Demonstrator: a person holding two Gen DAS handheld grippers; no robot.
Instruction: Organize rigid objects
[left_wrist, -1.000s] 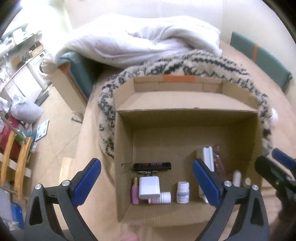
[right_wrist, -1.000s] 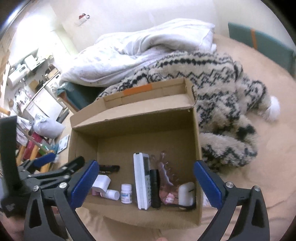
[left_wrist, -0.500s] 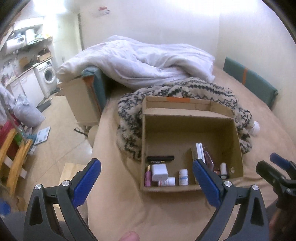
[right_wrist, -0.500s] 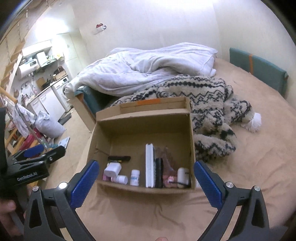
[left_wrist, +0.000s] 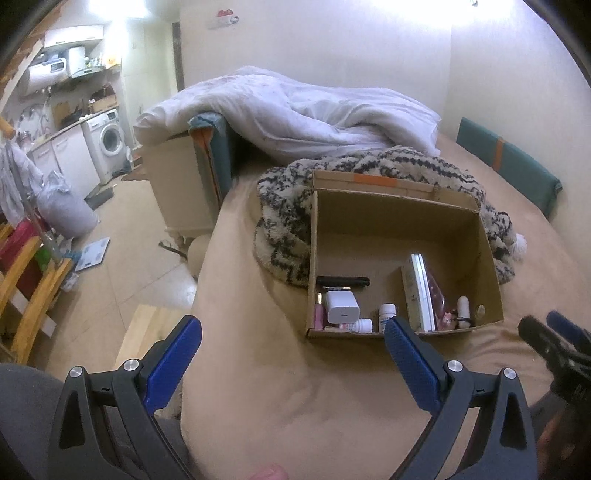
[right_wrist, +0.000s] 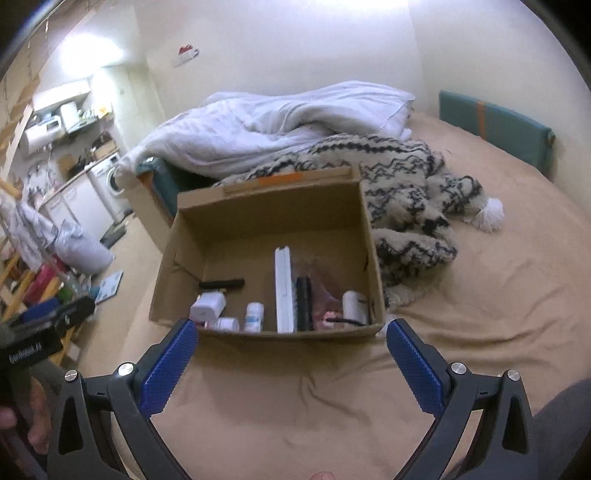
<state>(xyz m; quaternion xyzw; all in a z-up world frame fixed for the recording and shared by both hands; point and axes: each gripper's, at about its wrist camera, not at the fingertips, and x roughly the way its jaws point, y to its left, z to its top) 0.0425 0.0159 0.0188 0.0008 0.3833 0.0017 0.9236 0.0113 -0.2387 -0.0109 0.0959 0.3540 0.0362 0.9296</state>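
Note:
An open cardboard box (left_wrist: 391, 218) (right_wrist: 269, 210) stands on the tan bed. Along its near wall lie a white charger (left_wrist: 341, 305) (right_wrist: 207, 306), a black stick (left_wrist: 342, 281), a white pill bottle (left_wrist: 386, 312) (right_wrist: 254, 315), a long white remote (left_wrist: 419, 295) (right_wrist: 284, 291) and a white cylinder (right_wrist: 354, 304). My left gripper (left_wrist: 291, 323) hovers open and empty in front of the box's left corner. My right gripper (right_wrist: 291, 326) is open and empty before the box's front wall.
A fuzzy black-and-cream blanket (right_wrist: 406, 192) lies behind and right of the box, with a white duvet (left_wrist: 314, 110) beyond it. A teal cushion (right_wrist: 495, 125) stands at the wall. The bed edge (left_wrist: 207, 258) drops to the floor on the left.
Both grippers have drawn back and up from above the box, so the box now looks smaller and farther. Both stay open and empty.

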